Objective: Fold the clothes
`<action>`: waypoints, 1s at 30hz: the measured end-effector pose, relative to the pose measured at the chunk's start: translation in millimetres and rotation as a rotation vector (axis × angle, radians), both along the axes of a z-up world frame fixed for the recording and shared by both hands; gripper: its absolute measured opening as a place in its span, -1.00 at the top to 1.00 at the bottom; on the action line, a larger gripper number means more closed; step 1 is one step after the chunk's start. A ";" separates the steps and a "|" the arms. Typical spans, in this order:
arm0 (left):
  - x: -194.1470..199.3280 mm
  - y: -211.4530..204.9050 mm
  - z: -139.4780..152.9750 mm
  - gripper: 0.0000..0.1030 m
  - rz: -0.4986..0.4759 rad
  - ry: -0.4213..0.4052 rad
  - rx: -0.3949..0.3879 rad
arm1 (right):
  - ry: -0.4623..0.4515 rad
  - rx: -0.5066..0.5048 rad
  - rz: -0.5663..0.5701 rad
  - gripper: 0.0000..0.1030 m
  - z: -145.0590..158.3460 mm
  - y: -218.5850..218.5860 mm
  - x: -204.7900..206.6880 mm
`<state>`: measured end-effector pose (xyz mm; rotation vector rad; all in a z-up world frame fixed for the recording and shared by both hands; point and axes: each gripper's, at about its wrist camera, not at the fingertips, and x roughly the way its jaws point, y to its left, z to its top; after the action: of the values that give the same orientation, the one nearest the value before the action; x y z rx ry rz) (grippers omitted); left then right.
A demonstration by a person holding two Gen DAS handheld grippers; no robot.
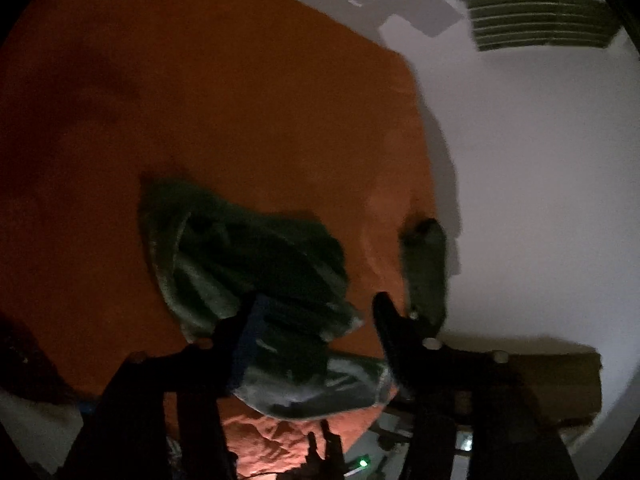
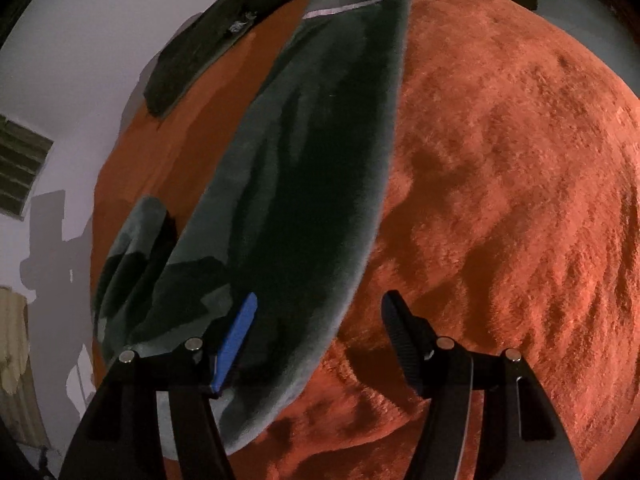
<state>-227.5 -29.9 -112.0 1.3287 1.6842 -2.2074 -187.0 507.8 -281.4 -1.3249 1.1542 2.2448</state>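
A dim room in a home: an orange fleece blanket covers a bed, beside a plain white wall with a slatted vent.

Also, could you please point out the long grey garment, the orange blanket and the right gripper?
grey garment (image 2: 304, 184), right wrist view, middle of its fuzzy surface
orange blanket (image 2: 500, 200), right wrist view, bare part
right gripper (image 2: 320, 308), right wrist view, midway between its fingertips
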 end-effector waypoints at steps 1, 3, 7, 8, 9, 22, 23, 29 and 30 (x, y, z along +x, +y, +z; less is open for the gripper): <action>-1.1 1.0 3.1 -0.33 -0.007 0.011 0.004 | 0.004 0.015 0.014 -0.24 3.2 -4.5 -2.0; -6.3 3.8 0.1 -0.40 -0.039 -0.003 0.018 | 0.007 0.050 0.036 -0.24 2.6 -16.8 -11.1; -20.3 16.6 -30.6 -0.45 -0.180 -0.091 0.126 | 0.030 0.125 0.105 -0.40 12.7 -45.0 -26.9; -24.5 22.7 -34.9 -0.45 -0.215 -0.103 0.127 | 0.040 0.140 0.123 -0.47 18.1 -49.6 -27.7; -24.3 24.8 -35.9 -0.45 -0.243 -0.107 0.115 | 0.050 0.153 0.142 -0.54 23.6 -54.7 -28.8; -55.1 87.0 -35.6 -0.45 -0.515 -0.003 -0.212 | 0.107 0.329 0.316 -0.72 53.9 -105.4 -39.2; -56.1 94.4 -32.7 -0.45 -0.550 0.027 -0.275 | 0.104 0.349 0.322 -0.72 54.5 -107.4 -39.2; -52.3 104.2 -29.1 -0.45 -0.571 0.120 -0.416 | 0.103 0.367 0.332 -0.72 59.6 -113.3 -37.4; -51.1 104.3 -28.3 -0.45 -0.565 0.124 -0.442 | 0.104 0.363 0.333 -0.72 59.7 -113.7 -37.5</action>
<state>-278.6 74.4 -140.3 1.7027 0.8076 -2.7799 -224.5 394.1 -221.7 -1.3356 0.5394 2.6237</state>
